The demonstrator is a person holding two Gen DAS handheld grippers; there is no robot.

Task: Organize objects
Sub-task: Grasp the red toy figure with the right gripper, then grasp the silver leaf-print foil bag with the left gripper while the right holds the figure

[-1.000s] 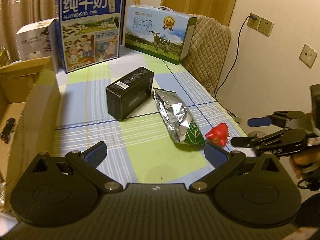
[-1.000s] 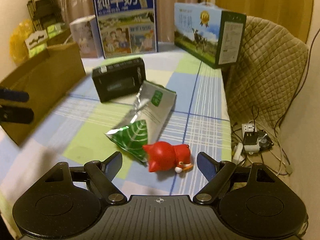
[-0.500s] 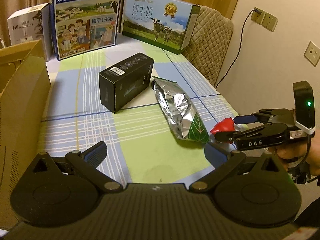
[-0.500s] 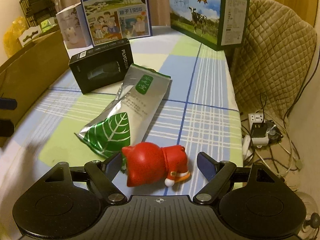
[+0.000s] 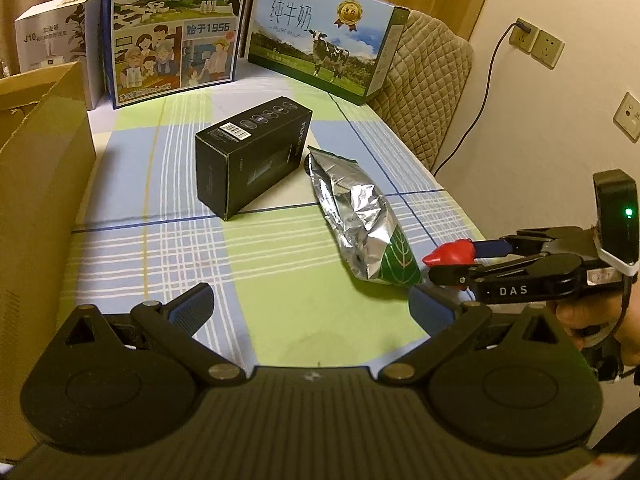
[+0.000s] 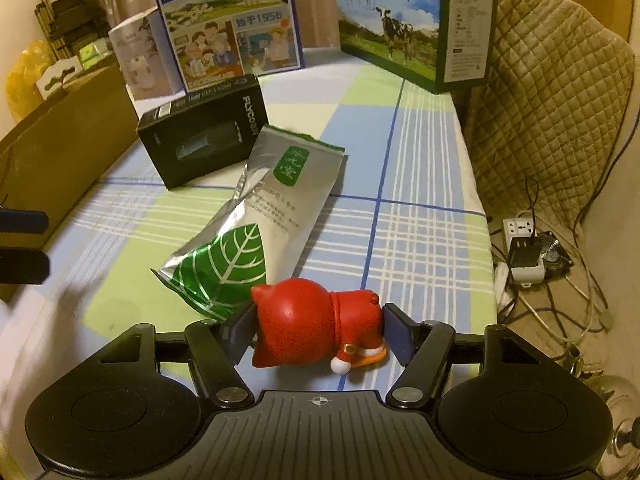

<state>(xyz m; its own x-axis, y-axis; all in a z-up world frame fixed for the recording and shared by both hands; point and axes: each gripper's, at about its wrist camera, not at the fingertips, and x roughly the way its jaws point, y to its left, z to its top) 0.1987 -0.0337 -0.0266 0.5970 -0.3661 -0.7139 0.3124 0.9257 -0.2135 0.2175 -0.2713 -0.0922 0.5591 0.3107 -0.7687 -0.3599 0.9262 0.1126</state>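
My right gripper (image 6: 318, 330) is clamped on the red toy figure (image 6: 316, 322), one blue pad against its head end and the other against its feet, so it lies sideways across the jaws. I judge I took it along its length because it lies on its side near the table's front right corner, just beside the leaf-printed end of the silver foil pouch (image 6: 256, 224). Whether the toy rests on the checked tablecloth (image 6: 420, 216) or is already lifted clear, I cannot tell from either view.

My left gripper (image 5: 310, 304) hangs with its jaws spread wide and nothing between them, low over the near part of the cloth, probably waiting for its own pick. The black box (image 5: 250, 152) sits further back, its corner close to the pouch's sealed top, apart from the toy.

The open cardboard carton (image 5: 38, 184) at the left is my guess for where things go, but its inside is cut off from view. The toy's face is turned away, and in the left view the other gripper's arm hides most of it. The hand (image 5: 580, 312) on that grip shows only at the frame edge.
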